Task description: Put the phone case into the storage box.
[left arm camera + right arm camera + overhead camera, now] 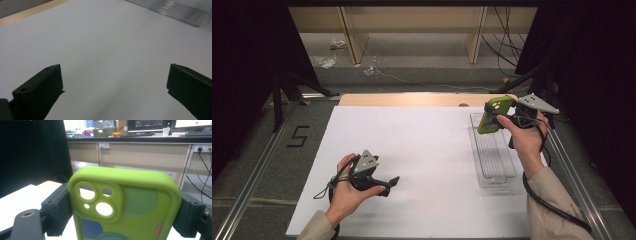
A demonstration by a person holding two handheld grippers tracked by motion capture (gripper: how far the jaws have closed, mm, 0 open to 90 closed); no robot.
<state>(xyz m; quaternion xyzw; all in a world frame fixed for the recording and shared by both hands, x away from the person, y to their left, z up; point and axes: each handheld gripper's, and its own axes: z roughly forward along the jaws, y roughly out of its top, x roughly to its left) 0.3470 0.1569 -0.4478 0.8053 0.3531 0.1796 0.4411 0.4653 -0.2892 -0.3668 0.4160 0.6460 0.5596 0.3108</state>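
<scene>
So the person has a gripper in each hand over a white sheet (412,150) that covers most of the table. The right gripper (500,116) is held up in the air near the far right corner of the sheet, and its two black jaws are clamped on the long sides of a lime-green phone case (494,114). From the right gripper view you get a good look at the case (125,207): back side facing the camera, camera cutouts at the upper left, some coloured blobs printed on it (grey-green, blue, a bit of pink). The jaw pads press against both of its edges, so it's properly pinched and not resting on anything.

Right under and just in front of that hand there's a long clear plastic tray (494,155) lying along the right edge of the sheet, ribbed bottom. The case hangs above the tray's far end, not touching it.

The left gripper (389,184) sits low near the front left part of the sheet, pointing towards the tray. Its jaws stand wide apart with only bare white sheet between them, as the left gripper view shows, plus a corner of the tray (175,11) farther off.

A strip of wooden tabletop (412,99) peeks out along the far edge.
</scene>
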